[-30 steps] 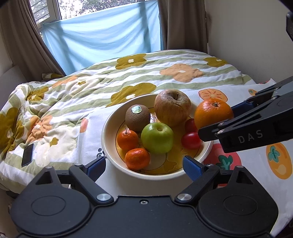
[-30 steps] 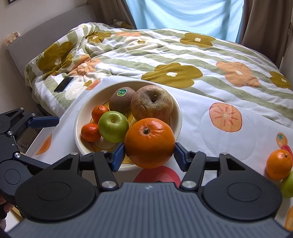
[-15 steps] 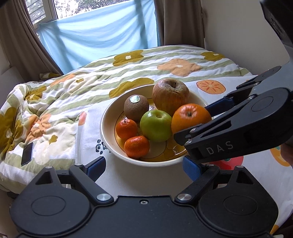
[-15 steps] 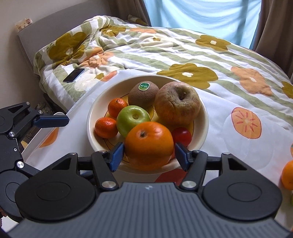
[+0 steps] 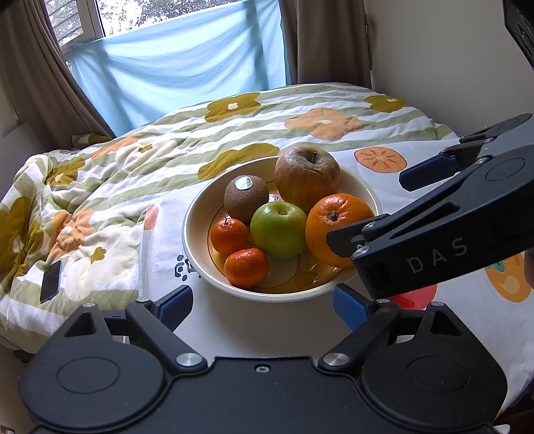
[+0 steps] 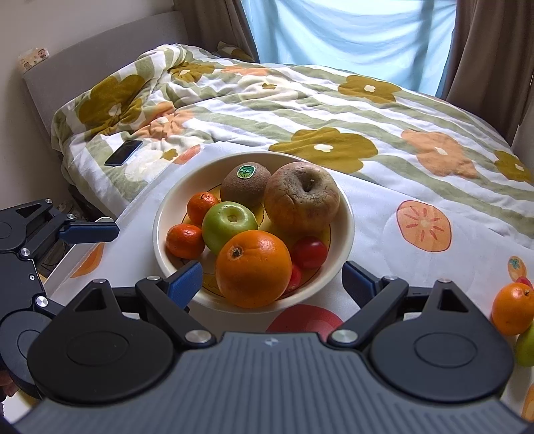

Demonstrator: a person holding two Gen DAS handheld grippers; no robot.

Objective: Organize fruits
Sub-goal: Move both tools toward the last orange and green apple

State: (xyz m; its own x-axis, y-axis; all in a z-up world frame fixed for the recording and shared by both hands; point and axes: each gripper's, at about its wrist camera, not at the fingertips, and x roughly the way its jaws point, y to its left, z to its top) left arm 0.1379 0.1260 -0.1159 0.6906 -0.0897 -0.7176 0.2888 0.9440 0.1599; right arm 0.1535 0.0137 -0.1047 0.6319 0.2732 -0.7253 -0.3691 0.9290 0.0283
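The right tool (image 6: 272,278) is opening, its pads clear of the large round orange (image 6: 253,268) between them in the cream ceramic bowl (image 6: 347,213); the left tool (image 5: 262,300) stands wide and empty.

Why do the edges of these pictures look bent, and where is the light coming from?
Both views come through fisheye lenses, so the corners darken and straight lines curve. In the left wrist view daylight enters through the window above the blue cloth, and puts a soft sheen on the green apple. In the right wrist view the big orange is sharp, with only a mild highlight.
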